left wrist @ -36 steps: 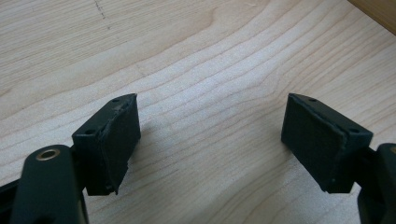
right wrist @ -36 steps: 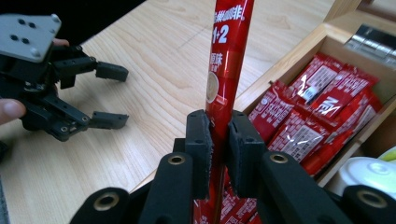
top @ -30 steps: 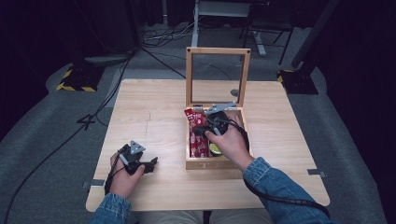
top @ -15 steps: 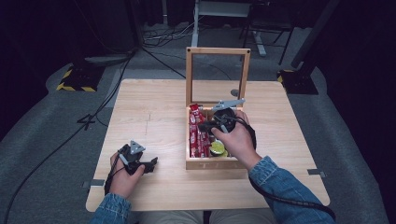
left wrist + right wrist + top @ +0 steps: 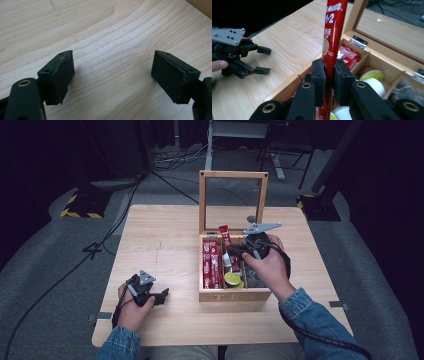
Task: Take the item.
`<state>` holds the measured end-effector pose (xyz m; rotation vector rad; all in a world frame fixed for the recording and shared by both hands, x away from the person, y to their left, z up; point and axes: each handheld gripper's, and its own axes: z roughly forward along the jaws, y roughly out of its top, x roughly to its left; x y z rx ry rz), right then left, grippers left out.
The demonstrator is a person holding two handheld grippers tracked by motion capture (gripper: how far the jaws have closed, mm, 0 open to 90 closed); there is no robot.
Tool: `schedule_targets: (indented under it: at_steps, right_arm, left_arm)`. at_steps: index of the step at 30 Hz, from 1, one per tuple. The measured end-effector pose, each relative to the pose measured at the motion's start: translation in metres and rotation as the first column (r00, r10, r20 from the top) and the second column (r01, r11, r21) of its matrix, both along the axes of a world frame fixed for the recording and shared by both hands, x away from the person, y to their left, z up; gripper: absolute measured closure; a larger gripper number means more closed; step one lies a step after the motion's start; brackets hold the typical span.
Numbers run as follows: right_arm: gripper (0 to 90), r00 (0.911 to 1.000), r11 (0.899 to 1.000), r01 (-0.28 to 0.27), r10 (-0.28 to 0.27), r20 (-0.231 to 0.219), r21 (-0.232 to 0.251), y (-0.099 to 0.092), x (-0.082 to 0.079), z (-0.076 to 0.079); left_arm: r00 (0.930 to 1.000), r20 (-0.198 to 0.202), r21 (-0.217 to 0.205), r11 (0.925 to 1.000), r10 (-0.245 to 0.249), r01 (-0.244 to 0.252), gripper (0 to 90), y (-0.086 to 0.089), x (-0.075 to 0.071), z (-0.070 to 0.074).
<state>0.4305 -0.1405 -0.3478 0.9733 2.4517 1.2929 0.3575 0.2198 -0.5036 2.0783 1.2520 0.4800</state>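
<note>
Right gripper (image 5: 329, 82) – jaws clamped on a red sachet stick (image 5: 333, 37), which stands upright at frame centre, its lower end over the wooden box (image 5: 235, 296). In the high view, the stick (image 5: 225, 234) pokes up near the box's raised lid. Left gripper (image 5: 112, 75), lower left of the high view – jaws wide apart, nothing between them, resting over the bare table (image 5: 165, 240)

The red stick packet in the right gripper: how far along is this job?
Done: the wooden box stands with its lid up, and the right gripper is shut on one red stick packet, held upright over the box. In hand: carrying that packet; which way cannot be told. Left: more red packets lie in the box's left compartment. The left gripper rests open on the table.
</note>
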Motion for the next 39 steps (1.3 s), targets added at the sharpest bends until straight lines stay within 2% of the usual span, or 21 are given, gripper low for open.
schedule_targets:
  at_steps: [9, 14, 24, 31, 32, 39]
  right_arm:
    - [80.2, 0.9978, 0.998, 0.063, -0.064, 0.020, 0.015, -0.037, -0.001, 0.010]
    - [80.2, 0.9934, 0.994, 0.111, -0.111, 0.027, 0.021, -0.060, -0.001, 0.014]
    - [80.2, 0.9858, 0.986, 0.166, -0.166, 0.020, 0.023, -0.089, 0.001, 0.016]
    - [80.1, 0.9778, 0.978, 0.207, -0.208, 0.026, 0.025, -0.107, 0.001, 0.014]
    - [80.1, 0.9732, 0.973, 0.228, -0.229, 0.022, 0.027, -0.115, 0.002, 0.012]
    - [80.2, 0.9632, 0.963, 0.269, -0.269, 0.003, 0.016, -0.131, 0.005, 0.000]
  left_arm:
    - [1.0000, -0.002, 0.002, 1.0000, -0.009, 0.009, 16.4, 0.000, 0.005, 0.000]
    - [0.9999, -0.003, 0.002, 0.9999, -0.011, 0.011, 16.3, 0.000, 0.005, 0.000]
    - [0.9999, -0.003, 0.001, 0.9999, -0.010, 0.010, 16.3, 0.000, 0.005, 0.000]
    - [0.9999, -0.003, 0.002, 0.9999, -0.011, 0.011, 16.3, 0.000, 0.005, 0.000]
    - [0.9999, -0.004, 0.003, 0.9999, -0.011, 0.011, 16.3, 0.000, 0.005, 0.000]
    - [0.9999, -0.004, 0.002, 0.9999, -0.011, 0.011, 16.3, 0.000, 0.005, 0.000]
